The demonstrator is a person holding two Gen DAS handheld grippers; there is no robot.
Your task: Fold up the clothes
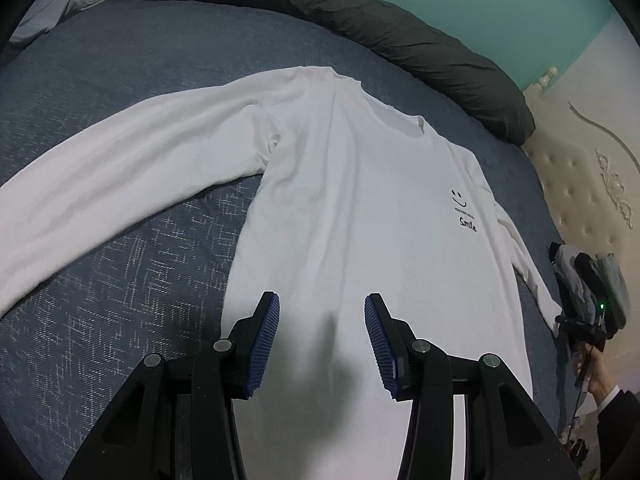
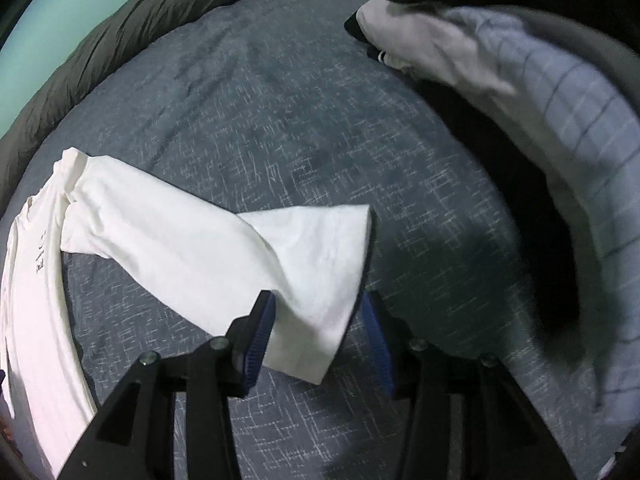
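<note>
1. Shirt (image 1: 360,208): we see it lying face up and flat on the bed (image 1: 120,280), hem nearest us, collar far at 12 o'clock in the left view. Its long axis runs away from the left gripper (image 1: 322,344), from hem to collar.
2. Our left gripper hangs over the lower body of the shirt. Its jaws stand about half open, with nothing between the pads; only cloth lies below them and we cannot tell whether the tips touch it.
3. Our right gripper (image 2: 318,332) is at the cuff of one sleeve (image 2: 224,256). That sleeve runs from the cuff, close to the fingers, out toward 10 o'clock in the right view, where it meets the shoulder.
4. The right jaws are also about half open. The cuff lies between them, and the pads do not look to press it, so we judge it not gripped.
5. We judge the right hand nearer to the coming move: that sleeve must go across the body.
6. The other sleeve (image 1: 120,184) stretches toward 9 o'clock in the left view, well apart from both grippers.
7. Farther off, a pile of clothes (image 2: 520,92) lies at 2 o'clock in the right view.
</note>
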